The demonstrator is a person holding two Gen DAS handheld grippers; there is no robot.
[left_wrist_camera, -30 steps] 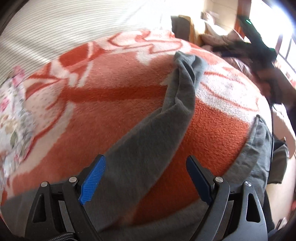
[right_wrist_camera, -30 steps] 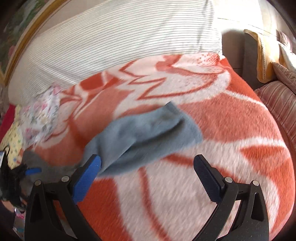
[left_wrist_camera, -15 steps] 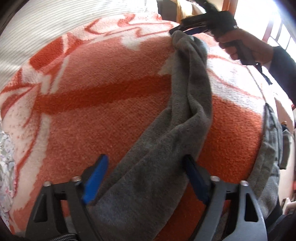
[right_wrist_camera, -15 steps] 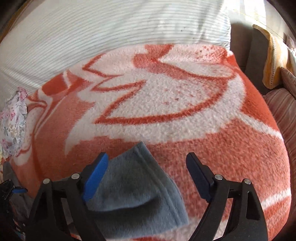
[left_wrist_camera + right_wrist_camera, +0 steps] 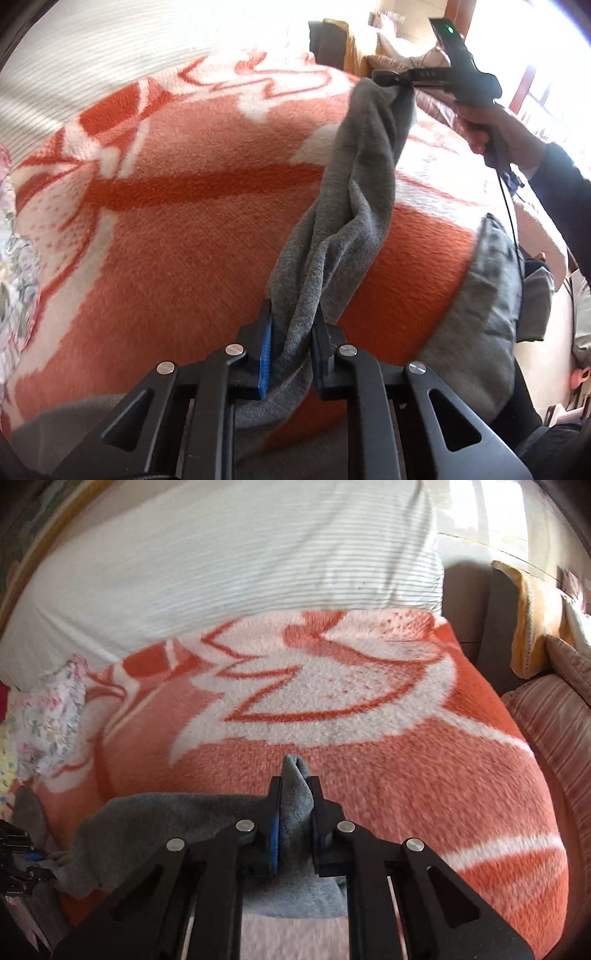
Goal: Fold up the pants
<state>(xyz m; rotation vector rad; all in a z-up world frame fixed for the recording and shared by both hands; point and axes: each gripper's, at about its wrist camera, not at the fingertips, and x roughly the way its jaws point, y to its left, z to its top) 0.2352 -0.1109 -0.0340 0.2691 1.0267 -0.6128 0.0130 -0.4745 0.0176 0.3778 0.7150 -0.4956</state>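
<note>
Left wrist view: the left gripper (image 5: 291, 350) sits at six o'clock, its jaws clamped on a bunched stretch of the grey pants (image 5: 354, 192). A second ago those jaws stood wide apart over the cloth; they have just been closing, and fabric now fills the gap between them. From there one pant leg runs up toward one o'clock as a twisted rope, lifted clear of the orange and white blanket (image 5: 177, 229), to where the right gripper (image 5: 391, 79) pinches its far end, carried by a hand (image 5: 495, 129) at two o'clock. The rest of the pants drapes over the blanket's edge at four o'clock.

In the right wrist view the right gripper (image 5: 295, 823) has likewise just been closing and now grips the leg's hem (image 5: 293, 771), which pokes out above the pads at twelve o'clock; the grey cloth trails off toward nine o'clock. A striped sheet (image 5: 236, 557) lies beyond the blanket.

With both ends held, the leg looks ready to be stretched straight and untwisted before any fold is laid.
</note>
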